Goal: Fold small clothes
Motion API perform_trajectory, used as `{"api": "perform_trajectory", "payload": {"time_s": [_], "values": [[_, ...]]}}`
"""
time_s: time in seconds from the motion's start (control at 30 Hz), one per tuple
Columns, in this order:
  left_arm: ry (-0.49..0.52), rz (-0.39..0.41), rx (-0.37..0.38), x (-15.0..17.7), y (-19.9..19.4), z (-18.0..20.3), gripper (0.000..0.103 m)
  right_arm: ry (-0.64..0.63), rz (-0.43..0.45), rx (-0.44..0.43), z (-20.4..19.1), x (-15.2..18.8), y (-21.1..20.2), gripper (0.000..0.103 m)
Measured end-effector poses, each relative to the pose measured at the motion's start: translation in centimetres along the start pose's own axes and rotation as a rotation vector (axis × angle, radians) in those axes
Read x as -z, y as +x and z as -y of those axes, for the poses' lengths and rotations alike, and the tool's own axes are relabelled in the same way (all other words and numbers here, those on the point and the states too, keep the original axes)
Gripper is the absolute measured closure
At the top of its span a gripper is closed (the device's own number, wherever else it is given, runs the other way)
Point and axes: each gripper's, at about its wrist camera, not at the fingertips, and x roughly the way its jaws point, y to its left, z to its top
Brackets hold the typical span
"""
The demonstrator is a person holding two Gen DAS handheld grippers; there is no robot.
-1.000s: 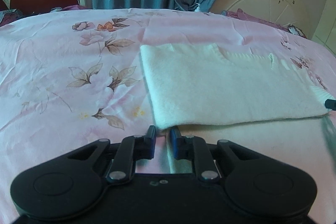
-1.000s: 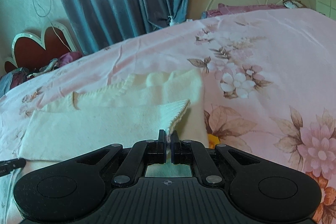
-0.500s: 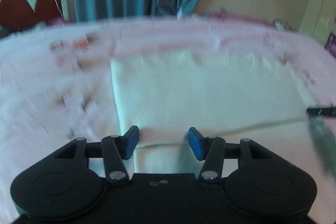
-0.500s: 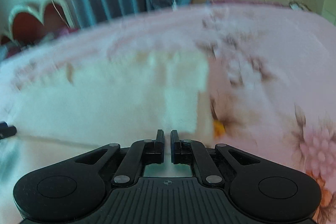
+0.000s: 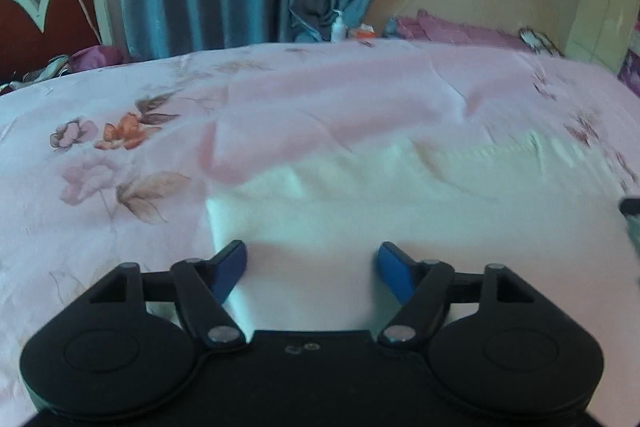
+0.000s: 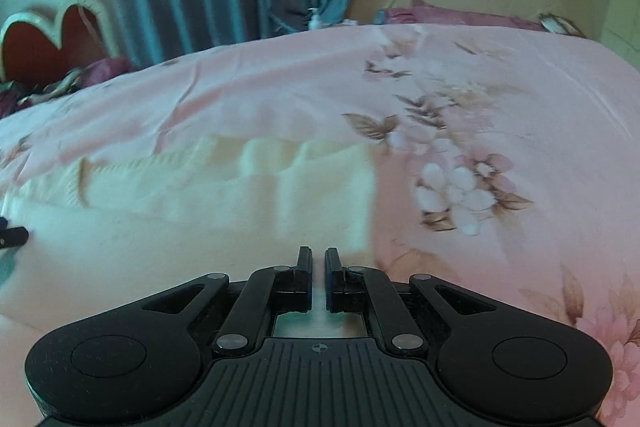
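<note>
Lying folded on a pink floral bedsheet (image 5: 120,227), cream knitted garment (image 5: 400,227); left gripper (image 5: 311,259) over its near left corner, jaws opening, blue pads clear of the knit; right gripper (image 6: 318,277) pressed together near the garment's right edge, pinching a thin strip of fabric.

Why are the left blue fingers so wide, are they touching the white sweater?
Cannot tell. In the left wrist view the opening left gripper sits over the white sweater, pinching nothing; any gap underneath is hidden.
</note>
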Motion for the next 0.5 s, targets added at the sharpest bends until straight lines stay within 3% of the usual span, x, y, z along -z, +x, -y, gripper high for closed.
{"api": "perform_trajectory", "payload": {"time_s": [0.1, 0.33, 0.5], "values": [[0.01, 0.021, -0.04, -0.6, -1.1, 0.8, 0.034, 0.005, 0.051, -0.027, -1.2, -0.2, -1.3, 0.1], [0.053, 0.031, 0.067, -0.4, -1.4, 7.1, 0.029, -0.099, 0.026, -0.176, -9.3, -0.2, 0.9, 0.1], [0.098, 0.018, 0.042, 1.1, -0.6, 9.0, 0.022, -0.155, 0.024, -0.188, -11.0, 0.5, 1.9, 0.097]]}}
